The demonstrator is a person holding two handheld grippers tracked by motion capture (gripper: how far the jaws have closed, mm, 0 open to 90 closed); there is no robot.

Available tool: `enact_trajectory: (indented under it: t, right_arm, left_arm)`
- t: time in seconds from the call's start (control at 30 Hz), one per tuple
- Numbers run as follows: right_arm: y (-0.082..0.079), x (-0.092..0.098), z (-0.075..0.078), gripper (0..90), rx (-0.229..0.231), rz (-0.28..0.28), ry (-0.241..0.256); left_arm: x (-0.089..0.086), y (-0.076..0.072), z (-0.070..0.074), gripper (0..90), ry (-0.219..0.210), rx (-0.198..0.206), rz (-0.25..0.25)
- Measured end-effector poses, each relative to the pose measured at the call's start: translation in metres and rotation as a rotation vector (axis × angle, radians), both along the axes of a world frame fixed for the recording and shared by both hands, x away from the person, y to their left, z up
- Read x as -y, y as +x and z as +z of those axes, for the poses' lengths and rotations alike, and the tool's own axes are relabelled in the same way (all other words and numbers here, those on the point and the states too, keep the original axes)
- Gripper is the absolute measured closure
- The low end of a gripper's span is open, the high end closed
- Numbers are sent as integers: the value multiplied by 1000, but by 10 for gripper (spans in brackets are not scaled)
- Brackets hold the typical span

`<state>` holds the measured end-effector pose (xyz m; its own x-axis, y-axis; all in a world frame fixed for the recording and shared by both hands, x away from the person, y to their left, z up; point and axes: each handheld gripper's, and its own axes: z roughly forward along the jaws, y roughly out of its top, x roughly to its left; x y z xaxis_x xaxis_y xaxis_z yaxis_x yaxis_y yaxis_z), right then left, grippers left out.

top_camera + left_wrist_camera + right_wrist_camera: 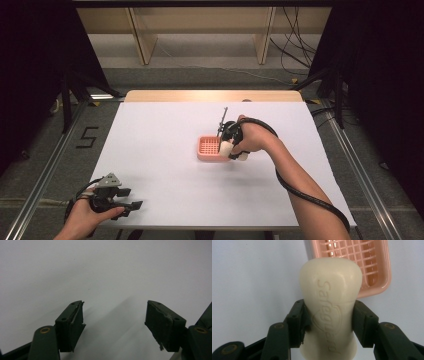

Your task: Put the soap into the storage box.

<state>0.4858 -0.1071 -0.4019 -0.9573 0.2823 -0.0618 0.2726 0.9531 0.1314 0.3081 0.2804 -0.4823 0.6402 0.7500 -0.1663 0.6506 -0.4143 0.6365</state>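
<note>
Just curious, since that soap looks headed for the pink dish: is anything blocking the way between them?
Nothing visible does. The right gripper holds the soap at the near edge of the pink dish, whose grid floor looks bare. The left gripper rests open far off at the table's front corner.

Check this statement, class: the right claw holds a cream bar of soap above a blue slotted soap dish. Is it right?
Not quite: the soap dish is pink, not blue, as the right gripper view shows. The right claw does hold the cream bar of soap above it.
</note>
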Motion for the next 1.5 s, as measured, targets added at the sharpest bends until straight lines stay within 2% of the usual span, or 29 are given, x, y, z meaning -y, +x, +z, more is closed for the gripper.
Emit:
enact_trajectory:
  t: [0.03,0.07,0.13,0.17,0.2,0.23,0.3,0.33,0.4,0.43,0.6,0.63,0.73,0.8,0.93,0.97,1.03,1.07,1.1,1.17,1.2,1.27,1.33,1.37,1.4,1.47,1.5]
  right_arm:
    - [-2,-2,1,504,5,-28,-13]
    - [1,-1,0,504,7,14,-1]
    - [1,-3,0,504,2,5,-8]
    - [4,-3,-1,504,6,25,1]
    - [3,-3,0,504,10,20,-2]
    - [2,-4,0,504,9,-10,-6]
    - [3,-5,0,504,3,-2,-6]
    - [7,-4,-1,504,13,44,8]
    - [5,-6,1,504,12,9,-4]
    - [7,-6,0,504,23,29,-1]
    - [9,-8,1,504,21,39,2]
    - [9,-8,2,504,21,20,2]
    - [11,-10,2,504,26,45,3]
    - [11,-10,2,504,26,38,7]
    - [12,-12,3,504,31,43,5]
    - [13,-12,4,504,30,44,9]
    - [12,-12,5,504,25,25,6]
    - [13,-11,5,504,26,32,7]
    - [14,-11,5,504,33,45,8]
    - [15,-10,6,504,24,28,12]
    - [16,-10,6,504,28,30,8]
    - [18,-9,6,504,29,46,7]
    - [18,-9,6,504,28,17,11]
    - [20,-9,6,504,37,41,10]
    - [20,-9,6,504,30,24,13]
    - [21,-10,6,504,29,29,9]
    - [23,-10,5,504,34,50,12]
  left_arm:
    - [0,0,0,303,0,0,0]
    - [0,0,0,303,0,0,-1]
    - [-1,0,1,302,-3,0,-15]
    - [0,0,0,302,-10,2,-7]
    - [-1,0,0,303,-8,1,-10]
    - [-1,0,0,302,-8,2,-11]
    - [-1,0,0,303,-8,1,-11]
    - [-1,0,0,302,-9,1,-9]
    - [0,0,0,302,-9,0,-9]
    - [0,0,0,303,-10,1,-8]
    - [-1,0,0,303,-16,5,-6]
    - [-1,0,0,302,-16,5,-6]
    - [-1,0,0,302,-11,5,-8]
    - [0,1,0,303,-8,3,8]
    - [0,2,1,303,-18,5,-1]
    - [1,2,1,303,-7,1,1]
    - [2,3,2,303,-10,6,-4]
    - [2,4,3,303,-14,3,-20]
    - [3,4,3,303,-15,2,-13]
    - [4,4,1,303,-24,-2,-8]
    - [3,5,1,303,-4,0,-4]
    - [3,5,1,303,-20,-10,-6]
    - [3,5,1,303,-25,-3,0]
    - [3,5,1,303,-26,-7,2]
    - [2,5,1,303,-5,3,-3]
    - [2,4,1,303,-7,1,-2]
    - [1,4,1,303,-6,1,-3]
